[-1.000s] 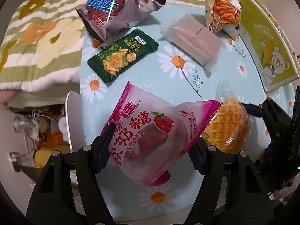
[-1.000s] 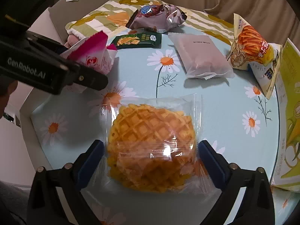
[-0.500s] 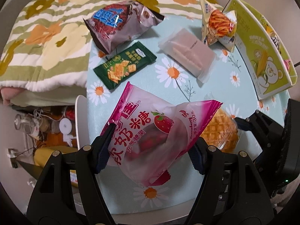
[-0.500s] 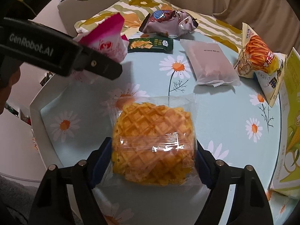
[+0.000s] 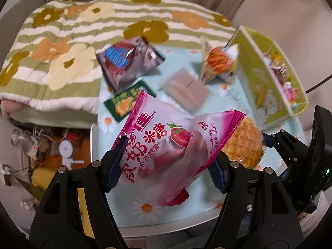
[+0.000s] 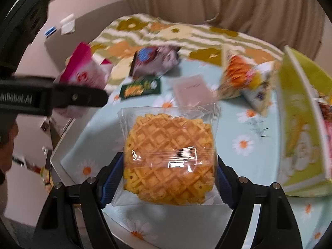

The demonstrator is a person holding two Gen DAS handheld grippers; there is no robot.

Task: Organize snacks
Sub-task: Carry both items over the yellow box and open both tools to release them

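Two snacks hang above a round worktop (image 5: 186, 209) covered in a pale blue daisy-print cloth, each grasped by a black two-finger gripper. The left gripper (image 5: 166, 164) has its jaws clenched on a pink and translucent strawberry candy bag (image 5: 166, 151) printed with a red strawberry, the blue pads pressing both sides of the puffed packet. The right gripper (image 6: 169, 172) has its jaws clamped on a golden round waffle sealed in a clear plastic wrapper (image 6: 169, 161), the pads pressed in at its left and right edges. Seen from the left wrist, the waffle sits just right of the candy bag, partly behind it. Lying on the worktop farther off, blurred, are a dark green flat cracker packet (image 5: 128, 101), a silvery purple foil bag with blue lettering (image 5: 128, 62) behind it, a frosted rectangular pouch holding something pale pink (image 5: 186, 89) at the centre, and an upright cream bag printed with orange sticks (image 5: 217, 64) to the right. At the far right edge stands a lime green cardboard box with a cartoon bear (image 5: 267, 83), open at the top, with small wrapped items inside. Beyond the worktop lies a green-and-white striped quilt with orange and olive flowers (image 5: 62, 51), with beige curtains (image 6: 228, 4) behind.
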